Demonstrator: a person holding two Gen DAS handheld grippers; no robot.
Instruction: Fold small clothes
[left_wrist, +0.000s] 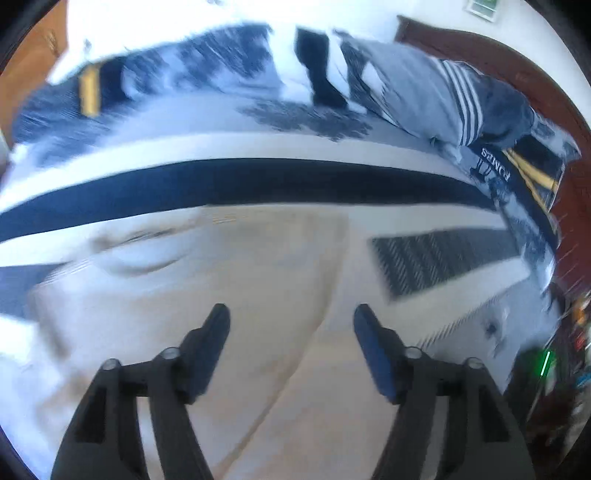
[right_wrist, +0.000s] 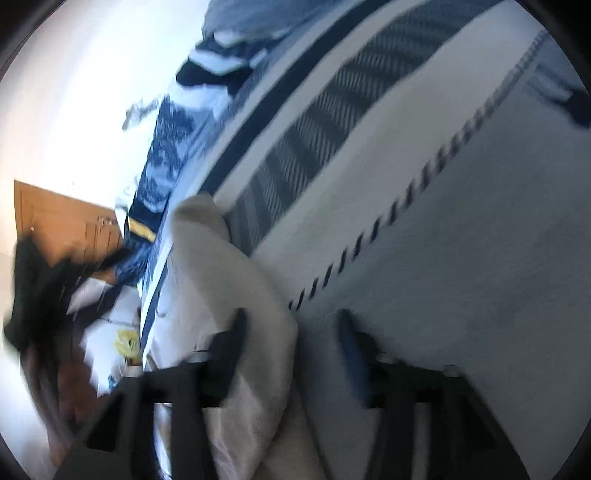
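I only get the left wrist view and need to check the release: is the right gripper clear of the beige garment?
Observer: The right gripper is open; the beige garment lies under its left finger, not pinched.
Operator: What is below its other finger?
Observer: Bare pale bedspread, beside a dashed dark line.
Operator: Anything past the bed on that side?
Observer: A wooden door beyond the bed's edge, and a blurred dark shape in front of it.
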